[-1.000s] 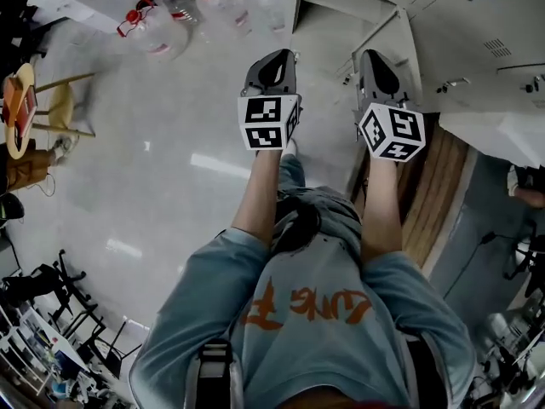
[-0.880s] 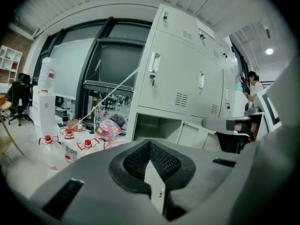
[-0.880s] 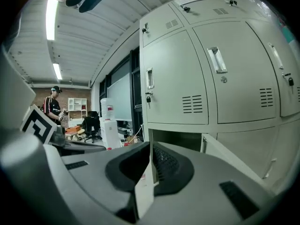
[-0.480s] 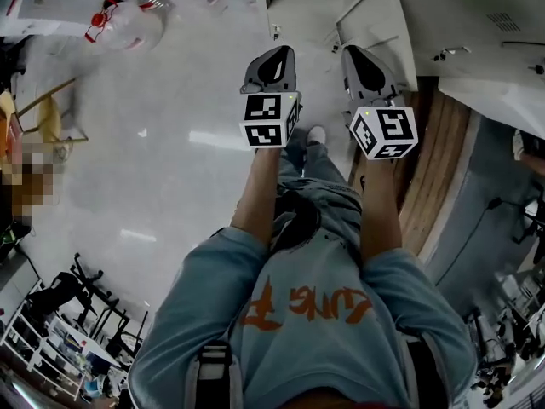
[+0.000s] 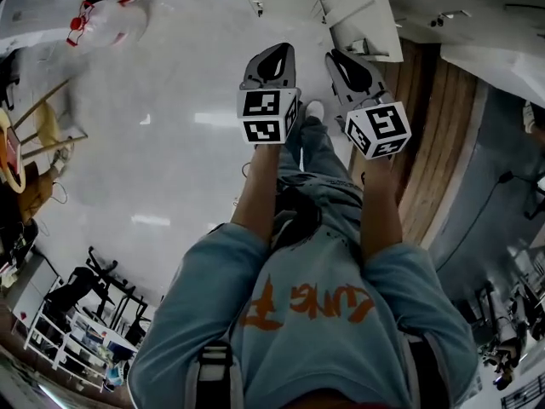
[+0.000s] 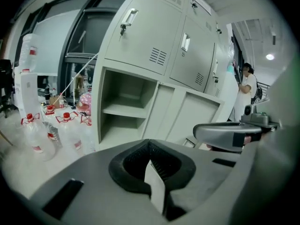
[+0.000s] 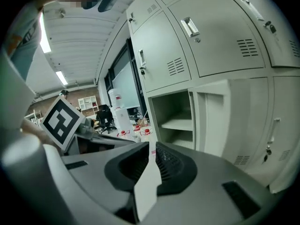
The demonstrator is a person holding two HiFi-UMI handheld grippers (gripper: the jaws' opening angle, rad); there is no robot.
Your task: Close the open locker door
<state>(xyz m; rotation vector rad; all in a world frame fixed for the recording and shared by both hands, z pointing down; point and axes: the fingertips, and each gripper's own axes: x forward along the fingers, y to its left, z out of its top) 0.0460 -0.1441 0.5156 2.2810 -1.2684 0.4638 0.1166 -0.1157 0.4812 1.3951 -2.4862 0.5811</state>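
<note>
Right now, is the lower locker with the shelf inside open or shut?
Open. Both gripper views look straight into the locker: its shelf and inner walls are visible, and no door covers the front.

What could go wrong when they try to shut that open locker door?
The open door looks smooth, so the shut right gripper might slide off it when pushing. The left gripper rides close beside it, so the two could bump. Bottles stand on the floor near the locker; a careless step might knock them.
</note>
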